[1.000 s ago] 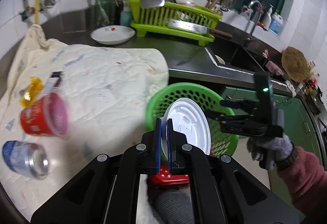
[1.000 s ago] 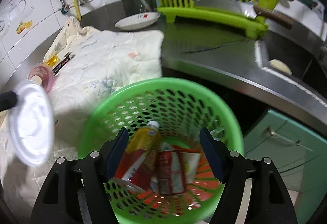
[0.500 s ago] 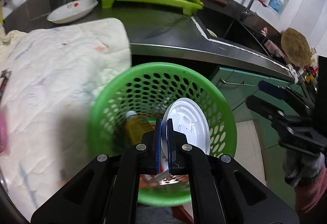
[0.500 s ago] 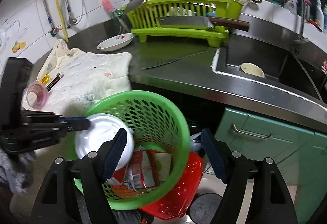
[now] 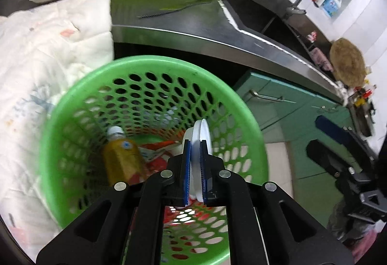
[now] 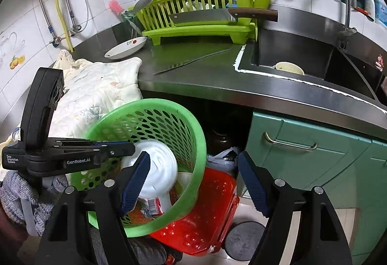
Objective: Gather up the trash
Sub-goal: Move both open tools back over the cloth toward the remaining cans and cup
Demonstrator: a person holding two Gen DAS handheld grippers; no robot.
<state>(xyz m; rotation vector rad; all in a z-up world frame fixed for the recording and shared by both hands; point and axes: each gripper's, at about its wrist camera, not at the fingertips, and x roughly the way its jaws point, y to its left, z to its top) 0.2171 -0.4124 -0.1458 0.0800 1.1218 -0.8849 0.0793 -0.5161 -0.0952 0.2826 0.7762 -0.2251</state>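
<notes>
We see the steel counter [image 6: 217,86] running across the room, a quilted cloth [image 6: 101,86] draped over its left end and the sink [image 6: 302,57] sunk into its right part. Below the counter's front edge, near the cloth's hanging edge, sits the green basket [image 5: 79,105], tilted, over a red basket [image 6: 212,211] that only the right wrist view shows. The left gripper [image 5: 195,163] reaches steeply down into the green basket's mouth; its jaws are just starting to part, the white plastic lid [image 5: 202,134] standing edge-on between the blue pads [image 5: 186,168], which remain against it. In the right wrist view we see that gripper from the side, held by a gloved hand [image 6: 14,195], and the lid's broad face. The right gripper [image 6: 193,182] hangs angled down beside the basket, jaws wide, gripping nothing. Only the left view shows the yellow drink bottle [image 5: 121,156] lying inside near the basket's left wall.
</notes>
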